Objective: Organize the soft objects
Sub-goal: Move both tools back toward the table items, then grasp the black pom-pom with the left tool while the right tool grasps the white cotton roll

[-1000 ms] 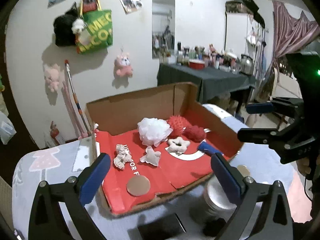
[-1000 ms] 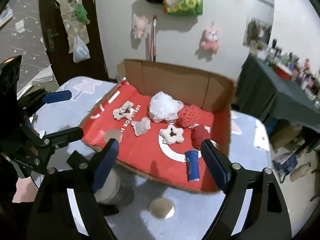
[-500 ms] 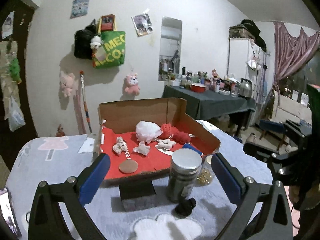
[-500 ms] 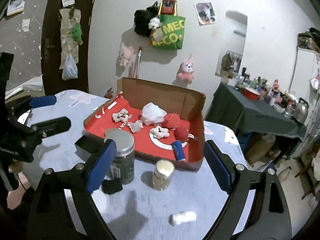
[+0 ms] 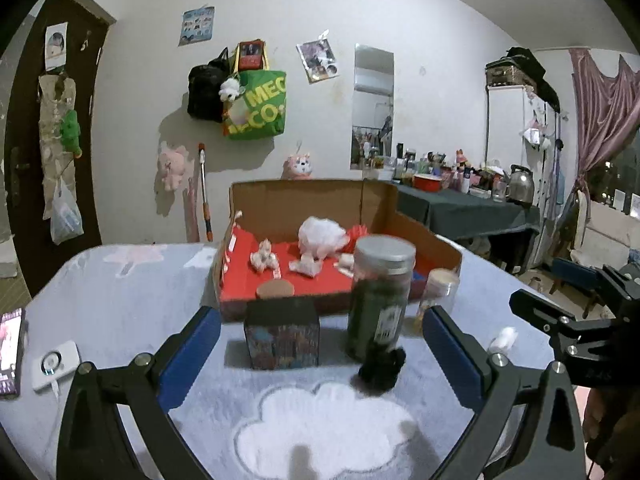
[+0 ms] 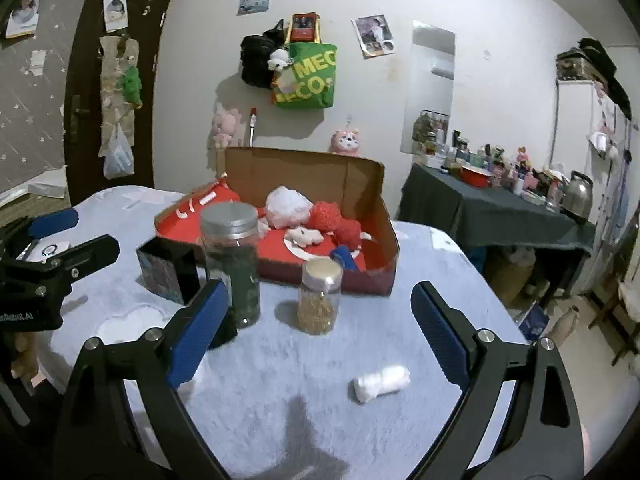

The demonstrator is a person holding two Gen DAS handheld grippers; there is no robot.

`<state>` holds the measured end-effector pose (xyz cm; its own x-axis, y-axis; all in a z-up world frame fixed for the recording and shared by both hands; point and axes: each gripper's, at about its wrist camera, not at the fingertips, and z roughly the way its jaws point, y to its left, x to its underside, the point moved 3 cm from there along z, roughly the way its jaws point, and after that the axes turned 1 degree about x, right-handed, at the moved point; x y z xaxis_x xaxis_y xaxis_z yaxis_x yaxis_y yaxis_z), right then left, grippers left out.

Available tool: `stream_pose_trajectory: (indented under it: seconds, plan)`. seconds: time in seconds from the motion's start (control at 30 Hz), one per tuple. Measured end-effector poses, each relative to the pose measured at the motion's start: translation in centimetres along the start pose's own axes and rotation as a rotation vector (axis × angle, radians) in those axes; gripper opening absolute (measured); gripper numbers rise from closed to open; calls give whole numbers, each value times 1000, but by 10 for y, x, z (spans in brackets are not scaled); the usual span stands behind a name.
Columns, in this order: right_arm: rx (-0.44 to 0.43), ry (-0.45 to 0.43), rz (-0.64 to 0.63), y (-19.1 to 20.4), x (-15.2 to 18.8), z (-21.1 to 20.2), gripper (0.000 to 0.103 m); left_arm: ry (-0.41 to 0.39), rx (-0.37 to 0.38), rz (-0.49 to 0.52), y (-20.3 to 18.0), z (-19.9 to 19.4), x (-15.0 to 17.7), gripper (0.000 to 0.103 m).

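Observation:
A cardboard box [image 5: 424, 236] [image 6: 372, 284] with a red floor stands at the table's far side. It holds a white puff [image 5: 322, 234] [image 6: 288, 206], red puffs [image 6: 326, 218], small white soft pieces [image 5: 262, 258] and a blue roll [image 6: 346, 258]. A black fuzzy ball [image 5: 382, 366] lies in front of the dark jar. A white soft roll [image 6: 382, 382] [image 5: 502, 338] lies on the table at the right. My left gripper [image 5: 320, 356] and right gripper [image 6: 316, 332] are both open and empty, low over the near table.
A dark jar with a silver lid [image 5: 380, 292] [image 6: 234, 264], a small jar of yellow beads [image 6: 320, 296] and a dark box [image 5: 282, 334] [image 6: 168, 270] stand before the cardboard box. A phone [image 5: 10, 350] and a white device [image 5: 54, 364] lie at the left.
Both grippers have pulled back and down from over the box to the near side of the table. The jars, dark box, black ball and white roll have come into view.

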<state>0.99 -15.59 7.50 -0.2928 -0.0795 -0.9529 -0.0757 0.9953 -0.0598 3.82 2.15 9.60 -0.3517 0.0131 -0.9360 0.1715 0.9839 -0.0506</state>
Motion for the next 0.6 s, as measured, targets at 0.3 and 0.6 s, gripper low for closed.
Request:
stream_pose_trajectory:
  seconds: [0.3,0.6]
  plan:
    - [7,59,55,0,37,21,94,102,0,-23,-4,20,40,103]
    - [5,139,75,-9,56,41,94,162,-1,-9,-12,36,53,103]
